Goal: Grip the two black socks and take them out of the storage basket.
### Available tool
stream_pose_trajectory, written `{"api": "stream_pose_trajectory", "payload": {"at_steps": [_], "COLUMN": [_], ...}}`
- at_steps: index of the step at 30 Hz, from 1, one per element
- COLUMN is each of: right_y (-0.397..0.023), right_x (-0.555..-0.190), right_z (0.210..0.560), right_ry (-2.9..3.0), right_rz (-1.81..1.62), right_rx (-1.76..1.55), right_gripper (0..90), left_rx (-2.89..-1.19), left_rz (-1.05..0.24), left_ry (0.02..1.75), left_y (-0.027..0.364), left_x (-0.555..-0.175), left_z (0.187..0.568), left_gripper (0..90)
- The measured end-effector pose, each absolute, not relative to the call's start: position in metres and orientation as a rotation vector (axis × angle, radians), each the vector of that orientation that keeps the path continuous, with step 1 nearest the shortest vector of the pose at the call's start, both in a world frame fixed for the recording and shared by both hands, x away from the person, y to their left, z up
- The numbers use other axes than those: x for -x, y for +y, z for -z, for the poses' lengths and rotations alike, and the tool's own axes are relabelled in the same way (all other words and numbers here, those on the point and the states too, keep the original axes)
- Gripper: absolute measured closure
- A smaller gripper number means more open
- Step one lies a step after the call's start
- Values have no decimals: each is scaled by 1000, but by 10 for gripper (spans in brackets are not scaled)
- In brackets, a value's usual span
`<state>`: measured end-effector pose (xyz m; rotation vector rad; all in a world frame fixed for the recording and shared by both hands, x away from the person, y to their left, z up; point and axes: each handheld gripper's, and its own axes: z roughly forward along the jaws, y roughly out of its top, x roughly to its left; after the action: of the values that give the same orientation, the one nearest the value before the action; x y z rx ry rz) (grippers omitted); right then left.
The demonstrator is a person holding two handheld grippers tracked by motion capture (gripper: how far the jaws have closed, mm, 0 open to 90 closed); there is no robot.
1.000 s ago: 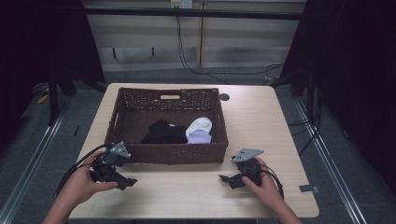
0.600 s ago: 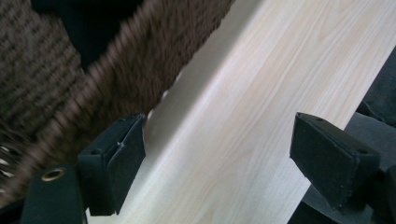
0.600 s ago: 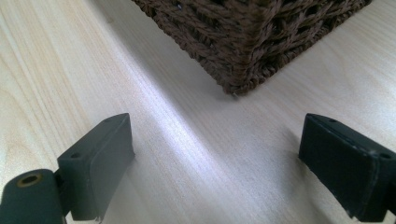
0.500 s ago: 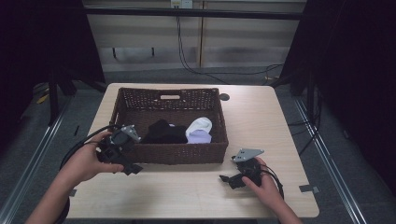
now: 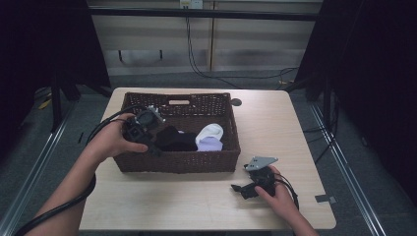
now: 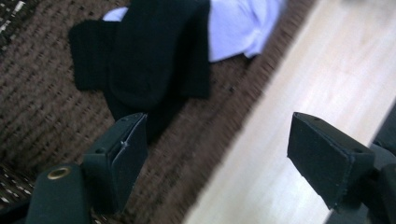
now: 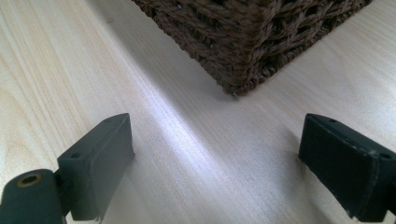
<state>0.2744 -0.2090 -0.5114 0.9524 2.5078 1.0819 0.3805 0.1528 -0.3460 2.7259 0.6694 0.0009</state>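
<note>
Tongs, left (image 5: 153,147) wide over black sock (image 6: 149,65), right (image 5: 240,189) wide, seemingly empty.

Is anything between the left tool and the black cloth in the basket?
Nothing visible. The left tool hangs with open jaws over the near left part of the brown woven wicker basket. The folded black cloth lies uncovered on the basket floor just ahead of it. The pale lilac-and-white cloth lies beyond, partly under the black one.

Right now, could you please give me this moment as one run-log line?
left gripper: open, over basket, above black cloth | right gripper: open, empty, on table | white cloth: in basket
</note>
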Motion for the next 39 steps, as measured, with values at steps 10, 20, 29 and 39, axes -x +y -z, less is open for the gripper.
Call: {"api": "stream_pose_trajectory", "payload": {"at_steps": [10, 20, 29, 39], "right_y": [-209, -209, -209, -209], "right_x": [-274, -274, -274, -274], "right_z": [511, 511, 511, 511], "right_ry": [2507, 2508, 2507, 2507], "right_rz": [-1082, -1083, -1081, -1081], "right_rx": [-952, -954, -955, -954], "right_gripper": [92, 92, 92, 92], "left_rx": [-2735, -2774, -2805, -2884], "left_rz": [-13, -46, -21, 51], "left_ry": [735, 763, 741, 809], "left_y": [136, 119, 105, 101], "left_x": [-420, -444, -453, -457], "left_z": [371, 401, 429, 430], "left_gripper": [215, 235, 284, 821]}}
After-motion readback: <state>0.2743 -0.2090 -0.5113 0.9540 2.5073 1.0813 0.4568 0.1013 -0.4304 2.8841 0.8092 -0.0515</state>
